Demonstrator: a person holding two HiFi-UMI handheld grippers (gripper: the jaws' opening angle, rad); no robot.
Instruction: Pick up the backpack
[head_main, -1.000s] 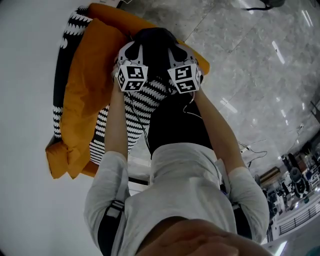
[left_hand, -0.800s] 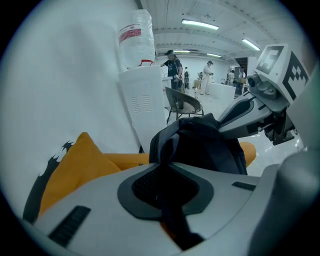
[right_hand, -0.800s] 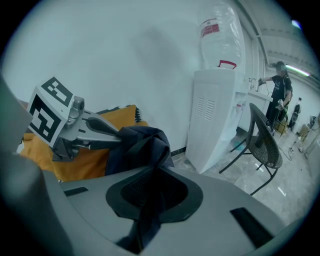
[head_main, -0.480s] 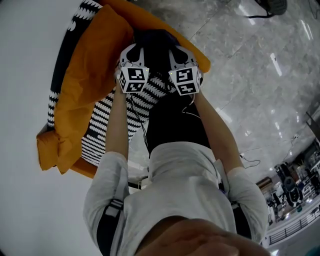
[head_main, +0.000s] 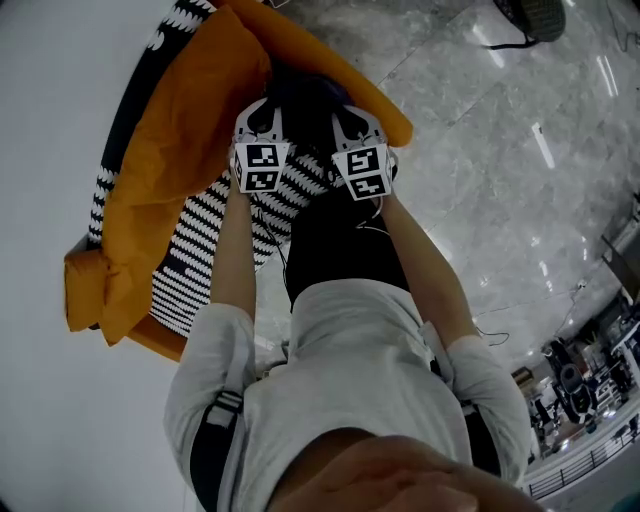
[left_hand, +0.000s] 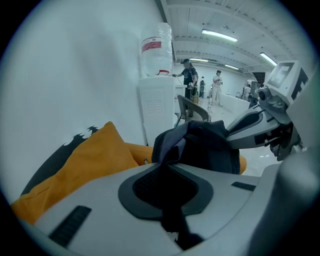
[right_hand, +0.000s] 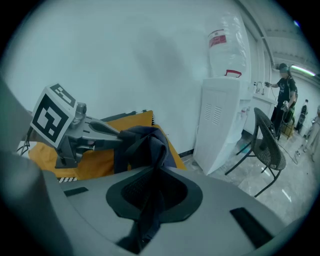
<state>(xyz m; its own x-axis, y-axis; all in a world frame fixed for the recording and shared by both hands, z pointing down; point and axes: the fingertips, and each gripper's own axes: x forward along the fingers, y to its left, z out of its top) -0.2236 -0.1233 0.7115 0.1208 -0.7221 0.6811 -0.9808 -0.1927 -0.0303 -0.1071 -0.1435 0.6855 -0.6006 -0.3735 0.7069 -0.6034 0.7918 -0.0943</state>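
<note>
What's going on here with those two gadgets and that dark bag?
A person holds a gripper in each hand. The left gripper and the right gripper are both clamped on the fabric of a dark backpack. The left one's fingers have just been closing on it. The backpack is bunched between them, above an orange cushion and a black-and-white patterned cover.

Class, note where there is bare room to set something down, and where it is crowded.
Free: the grey floor right of the orange cushion. Crowded: where left claw and right claw grip the backpack by the striped cushion.
</note>
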